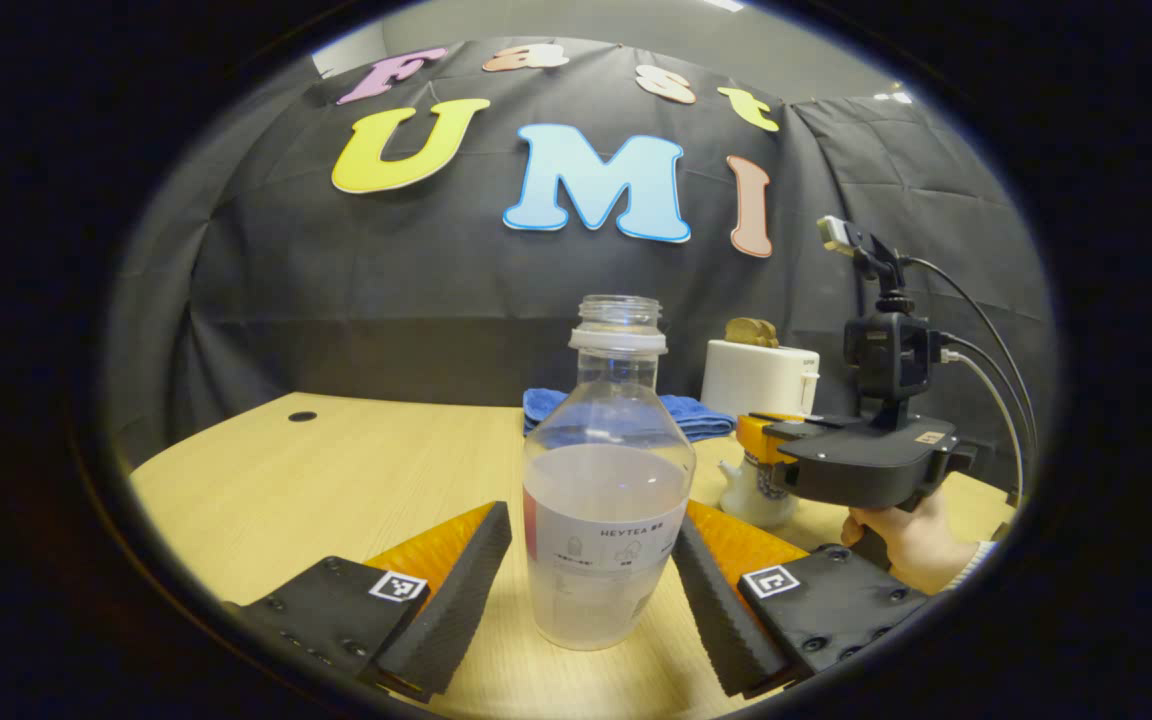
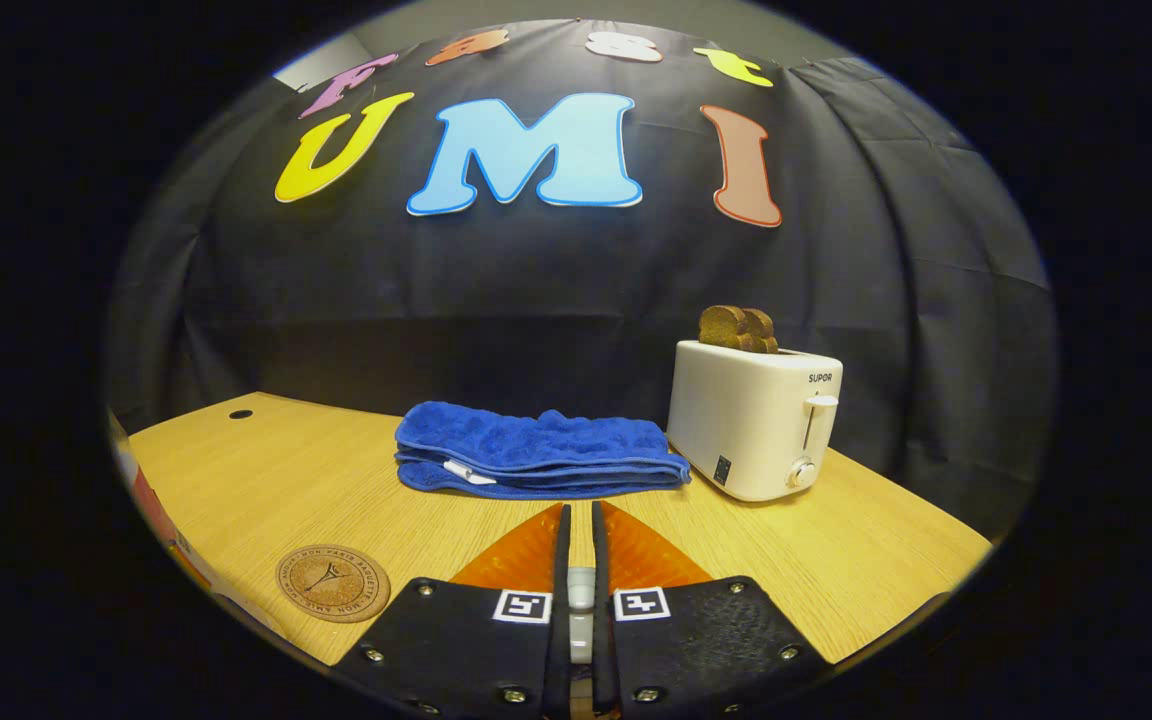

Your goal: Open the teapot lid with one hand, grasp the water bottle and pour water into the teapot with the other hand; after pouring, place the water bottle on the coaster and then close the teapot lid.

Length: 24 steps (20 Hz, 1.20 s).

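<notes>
The left claw (image 1: pixel 591 590) gapes wide around a clear, uncapped water bottle (image 1: pixel 604 500), half full, standing on the table (image 1: pixel 336 480) untouched between the fingers. The right claw (image 2: pixel 581 560) is pinched nearly closed on something small and pale; the teapot (image 1: pixel 758 470) sits beneath it.

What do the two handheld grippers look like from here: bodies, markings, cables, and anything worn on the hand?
The left gripper has black finger mounts, each with a square black-and-white tag. The right gripper has the same plates and tags. Seen from the left gripper view, its body is black, topped by a camera on a post with dark cables trailing off; the hand shows a white cuff.
</notes>
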### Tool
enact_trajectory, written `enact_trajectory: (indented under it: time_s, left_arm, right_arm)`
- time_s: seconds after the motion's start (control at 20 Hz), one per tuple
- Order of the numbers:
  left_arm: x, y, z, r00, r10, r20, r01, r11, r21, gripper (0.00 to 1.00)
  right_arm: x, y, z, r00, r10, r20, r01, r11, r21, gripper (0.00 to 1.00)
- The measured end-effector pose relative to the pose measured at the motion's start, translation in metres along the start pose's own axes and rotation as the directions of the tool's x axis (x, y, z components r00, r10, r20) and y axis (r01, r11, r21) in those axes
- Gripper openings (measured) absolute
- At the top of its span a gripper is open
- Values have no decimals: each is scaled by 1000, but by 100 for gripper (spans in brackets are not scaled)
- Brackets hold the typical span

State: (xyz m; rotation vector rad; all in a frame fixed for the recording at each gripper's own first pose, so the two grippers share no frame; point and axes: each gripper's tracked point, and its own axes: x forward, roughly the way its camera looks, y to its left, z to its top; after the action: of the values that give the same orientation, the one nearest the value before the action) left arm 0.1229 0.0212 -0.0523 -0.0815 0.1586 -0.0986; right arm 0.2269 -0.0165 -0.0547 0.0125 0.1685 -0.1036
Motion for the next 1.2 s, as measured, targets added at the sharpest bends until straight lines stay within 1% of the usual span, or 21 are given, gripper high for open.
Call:
enact_trajectory:
  time_s: [0.15,0.3,0.45,0.65,0.8,0.85,0.9,1.05,1.1,1.2]
  left_arm:
    - [1,0,-1,1000,-1,2,1,1000,1,100]
    - [2,-1,-1,1000,-4,0,4,1000,11,100]
    - [6,-1,-1,1000,0,-8,1,1000,32,95]
    - [16,-4,-1,999,-3,-44,8,994,110,87]
    - [25,-13,-1,996,-14,-90,33,976,215,85]
    - [30,-17,1,994,-16,-108,44,964,261,85]
    - [36,-21,0,991,-20,-131,61,946,318,85]
    - [58,-33,7,985,-33,-171,110,877,468,83]
    - [63,-37,8,983,-32,-178,122,846,519,83]
    - [77,-44,18,984,-35,-176,139,771,622,83]
  right_arm:
    - [-7,-3,21,998,-9,63,9,1000,-8,8]
    - [-16,-18,39,994,-41,101,43,999,-19,8]
    - [-24,-39,43,992,-67,107,69,997,-18,8]
    - [-37,-64,37,994,-76,84,77,997,-4,8]
    - [-45,-84,31,994,-85,63,83,996,26,8]
    - [-48,-92,28,994,-90,57,88,995,42,8]
    - [-50,-98,26,994,-94,50,91,994,61,8]
    - [-53,-120,19,992,-119,36,115,989,89,8]
    - [-54,-127,19,991,-128,33,124,988,90,8]
    - [-55,-140,17,989,-146,31,143,986,91,8]
